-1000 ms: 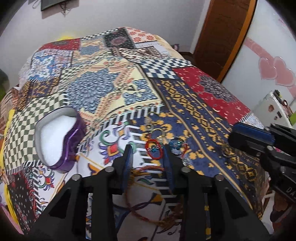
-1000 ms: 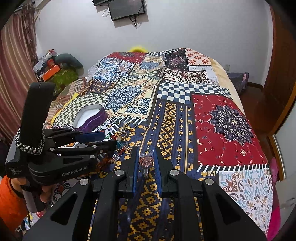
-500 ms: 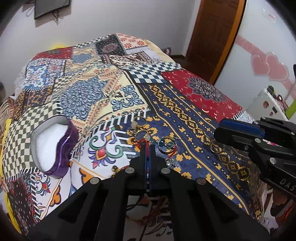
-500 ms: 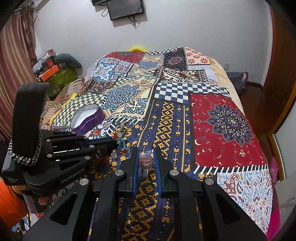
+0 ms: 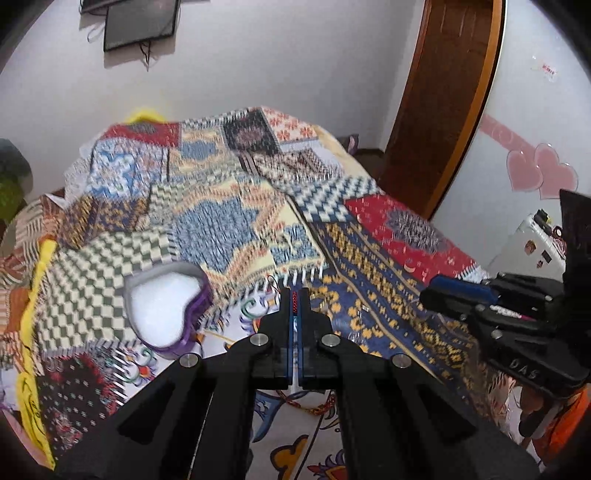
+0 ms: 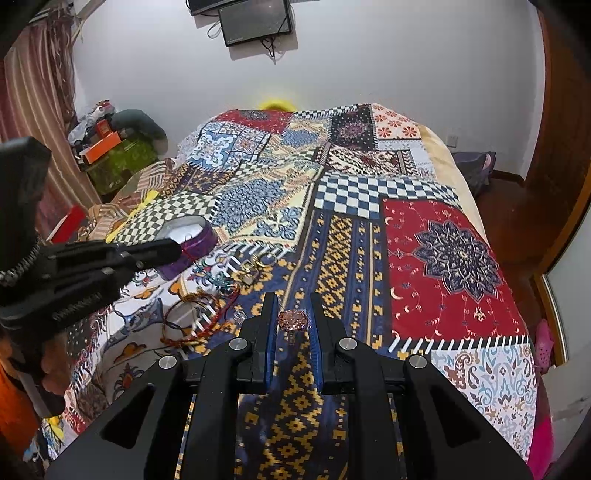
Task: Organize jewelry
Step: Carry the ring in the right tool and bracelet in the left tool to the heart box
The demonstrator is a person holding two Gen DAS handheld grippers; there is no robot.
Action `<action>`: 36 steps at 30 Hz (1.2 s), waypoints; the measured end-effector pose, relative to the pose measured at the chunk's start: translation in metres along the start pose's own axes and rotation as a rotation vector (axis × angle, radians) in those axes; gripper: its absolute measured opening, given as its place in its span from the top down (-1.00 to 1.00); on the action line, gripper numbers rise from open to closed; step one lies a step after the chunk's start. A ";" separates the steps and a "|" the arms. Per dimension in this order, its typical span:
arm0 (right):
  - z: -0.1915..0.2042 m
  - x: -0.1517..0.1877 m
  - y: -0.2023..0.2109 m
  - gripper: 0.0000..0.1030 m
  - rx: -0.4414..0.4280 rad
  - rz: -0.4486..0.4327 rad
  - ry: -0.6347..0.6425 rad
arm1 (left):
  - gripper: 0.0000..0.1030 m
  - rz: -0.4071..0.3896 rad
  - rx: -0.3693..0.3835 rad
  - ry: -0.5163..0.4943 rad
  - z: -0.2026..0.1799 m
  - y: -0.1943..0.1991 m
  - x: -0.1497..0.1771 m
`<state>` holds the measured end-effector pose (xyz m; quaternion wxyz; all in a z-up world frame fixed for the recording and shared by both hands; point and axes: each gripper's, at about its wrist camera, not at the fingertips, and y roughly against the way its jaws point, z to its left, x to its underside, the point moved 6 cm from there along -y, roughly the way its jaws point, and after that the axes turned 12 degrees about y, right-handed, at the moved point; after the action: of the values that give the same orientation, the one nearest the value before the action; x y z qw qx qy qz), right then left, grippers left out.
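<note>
**Jewelry sorting on a patchwork bed**

A patchwork quilt is covering the bed under a wall-mounted screen. My left claw is pinching a red beaded bracelet beside the purple heart-shaped box. My right claw is gripping a pink-stoned ring above the quilt; loose pieces are lying nearby.

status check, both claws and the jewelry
Left claw shut on red beaded piece. Right claw shut on pink-stone ring. Heart box open, path unobstructed.
</note>
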<state>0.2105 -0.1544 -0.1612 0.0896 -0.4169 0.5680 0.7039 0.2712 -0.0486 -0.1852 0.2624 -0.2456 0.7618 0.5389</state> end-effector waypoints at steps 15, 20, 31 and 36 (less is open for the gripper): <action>0.024 -0.050 0.020 0.73 0.013 -0.097 0.065 | 1.00 -0.165 -0.032 -0.008 0.006 0.060 -0.033; 0.039 -0.069 0.018 0.73 -0.004 -0.123 0.093 | 1.00 -0.207 -0.060 -0.006 0.016 0.072 -0.043; 0.068 -0.103 -0.006 0.73 -0.064 -0.136 0.140 | 1.00 -0.261 -0.103 0.054 0.058 0.085 -0.070; 0.078 -0.110 -0.024 0.73 -0.081 -0.111 0.168 | 1.00 -0.267 -0.114 0.069 0.073 0.082 -0.077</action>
<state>0.2574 -0.0398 -0.1025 0.0637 -0.5087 0.5207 0.6827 0.2847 0.0518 -0.0980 0.2909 -0.3777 0.6992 0.5328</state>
